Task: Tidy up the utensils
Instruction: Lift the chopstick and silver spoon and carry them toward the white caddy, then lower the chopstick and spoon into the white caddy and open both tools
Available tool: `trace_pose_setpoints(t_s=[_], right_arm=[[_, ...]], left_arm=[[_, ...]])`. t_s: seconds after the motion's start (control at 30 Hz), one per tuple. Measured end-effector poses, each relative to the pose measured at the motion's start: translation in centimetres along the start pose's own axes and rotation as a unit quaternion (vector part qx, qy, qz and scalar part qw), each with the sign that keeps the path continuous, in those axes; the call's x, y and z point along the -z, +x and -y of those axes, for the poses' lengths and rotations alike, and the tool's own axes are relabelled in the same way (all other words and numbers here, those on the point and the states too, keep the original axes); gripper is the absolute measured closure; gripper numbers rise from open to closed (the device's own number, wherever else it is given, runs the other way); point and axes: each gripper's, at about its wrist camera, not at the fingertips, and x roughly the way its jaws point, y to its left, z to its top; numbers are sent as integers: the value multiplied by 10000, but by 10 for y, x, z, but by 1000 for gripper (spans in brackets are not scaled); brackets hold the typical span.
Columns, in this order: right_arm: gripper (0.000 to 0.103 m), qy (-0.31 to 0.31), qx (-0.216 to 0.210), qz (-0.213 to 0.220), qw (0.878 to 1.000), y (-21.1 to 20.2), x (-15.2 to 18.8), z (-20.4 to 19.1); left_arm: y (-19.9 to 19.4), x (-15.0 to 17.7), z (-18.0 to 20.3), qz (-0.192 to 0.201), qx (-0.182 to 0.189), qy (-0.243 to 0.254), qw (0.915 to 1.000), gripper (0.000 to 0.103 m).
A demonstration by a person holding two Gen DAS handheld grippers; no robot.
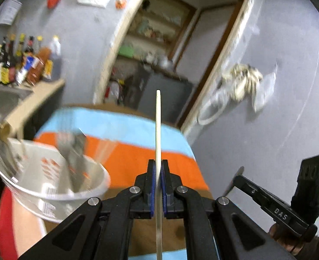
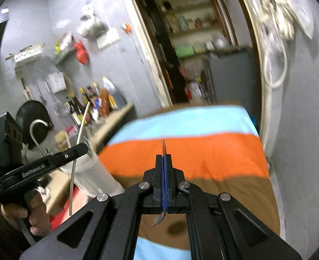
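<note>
— While both grippers are loaded and lifted over the striped cloth (image 2: 203, 156), what worries you most?

— The chopstick (image 1: 158, 127). The left gripper (image 1: 158, 173) pinches it partway along its length between the blue pads (image 1: 152, 184), so a long free end sticks up and another hangs below. A quick swing could make it pivot or slide out. Both views are smeared with motion, which suggests the hands are moving fast.

— And the right side?

— The right gripper (image 2: 163, 162) is clamped on a thin metal utensil (image 2: 163, 147), seen edge-on; only its tip and a curved tail show, so I cannot tell whether it is a spoon or a fork. Smooth, thin metal gripped edge-on could twist.

— Where should they go?

— Probably the clear container (image 1: 51, 179) at the left, already holding several metal pieces. It sits near the cloth's edge and looks light; a knock from the dangling chopstick end might tip it.

— Pose?

— Both tools are aimed forward toward the doorway (image 2: 203, 43), fingers roughly level, the left 1 nearer the container, the 2 well apart.
</note>
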Motion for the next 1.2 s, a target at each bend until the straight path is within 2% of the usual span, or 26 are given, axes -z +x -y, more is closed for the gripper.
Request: trace_pose_setpoints(t_s=[0.2, 0.33, 0.47, 0.67, 0.9, 1.2], right_arm=[[102, -317, -395, 476, 9976, -6, -43, -61], [102, -501, -634, 619, 9948, -1, -57, -99], [102, -683, -721, 696, 9926, 16, -64, -139], [102, -886, -547, 612, 9927, 44, -55, -175], [102, -1112, -272, 419, 9925, 70, -35, -190], [102, -1113, -131, 251, 9934, 89, -16, -194]], left_arm=[[-33, -45, -45, 683, -268, -291, 9969, 98], [-48, -66, -84, 1080, -588, -404, 9916, 98], [-51, -76, -118, 1304, -739, -548, 9872, 98], [-37, -76, -157, 1277, -590, -774, 9870, 98], [-13, -68, -168, 1173, -302, -794, 9895, 98], [-1, -49, -168, 1242, -460, -380, 9905, 98]])
